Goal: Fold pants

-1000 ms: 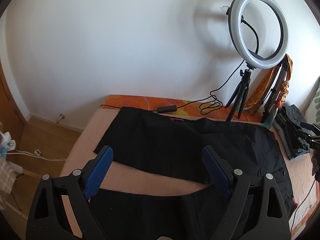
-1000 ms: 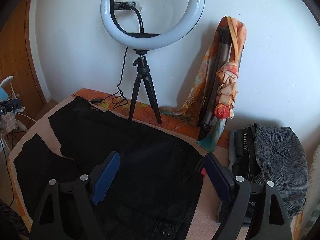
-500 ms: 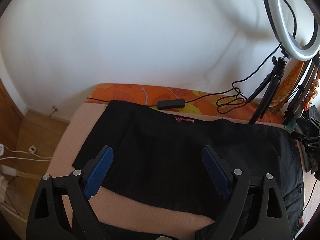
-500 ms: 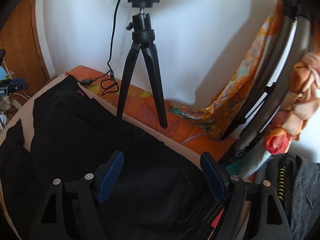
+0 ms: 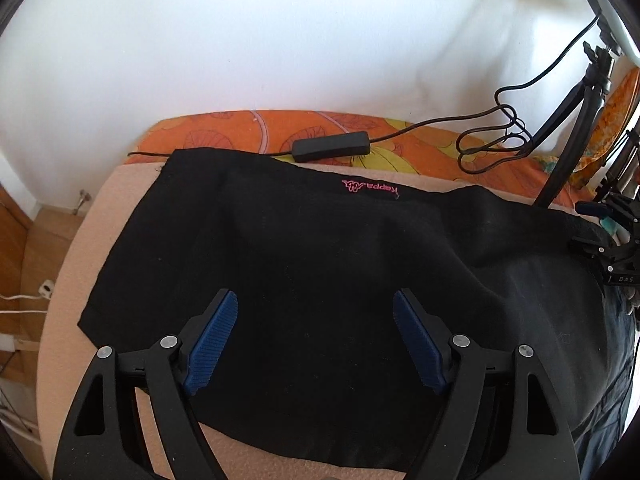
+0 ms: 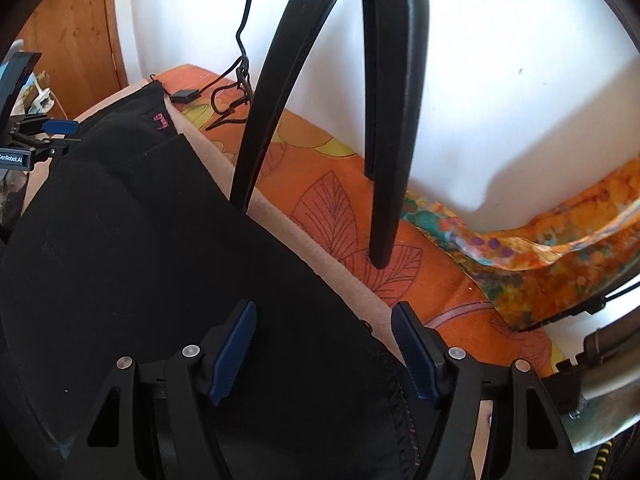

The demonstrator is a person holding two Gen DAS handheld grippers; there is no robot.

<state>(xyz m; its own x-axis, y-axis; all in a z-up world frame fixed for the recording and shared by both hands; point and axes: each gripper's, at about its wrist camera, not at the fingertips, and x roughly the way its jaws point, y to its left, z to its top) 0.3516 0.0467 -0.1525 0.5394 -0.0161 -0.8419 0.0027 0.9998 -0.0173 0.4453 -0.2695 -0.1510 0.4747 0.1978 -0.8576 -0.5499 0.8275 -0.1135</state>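
Observation:
Black pants (image 5: 320, 248) with a small pink logo (image 5: 370, 189) lie spread flat on a beige blanket (image 5: 96, 216). My left gripper (image 5: 315, 296) hangs low over the middle of one pant leg. Its blue pads (image 5: 212, 344) stand apart and are closing, with cloth beneath them but none pinched. In the right wrist view my right gripper (image 6: 324, 308) hovers over the far edge of the pants (image 6: 140, 260), near the waist. Its jaws are also closing, and the cloth's edge runs between them without being gripped. Each gripper shows at the side of the other's view.
A black tripod (image 6: 384, 120) stands on the orange patterned sheet (image 6: 332, 200) just beyond the right gripper. A cable with an inline switch (image 5: 332, 146) lies along the wall. A colourful scarf (image 6: 540, 248) drapes at the right. The bed's left edge drops to a wooden floor (image 5: 36, 240).
Both grippers have come down and forward over the pants, and their jaws have narrowed a little. The ring light has slid out of both views.

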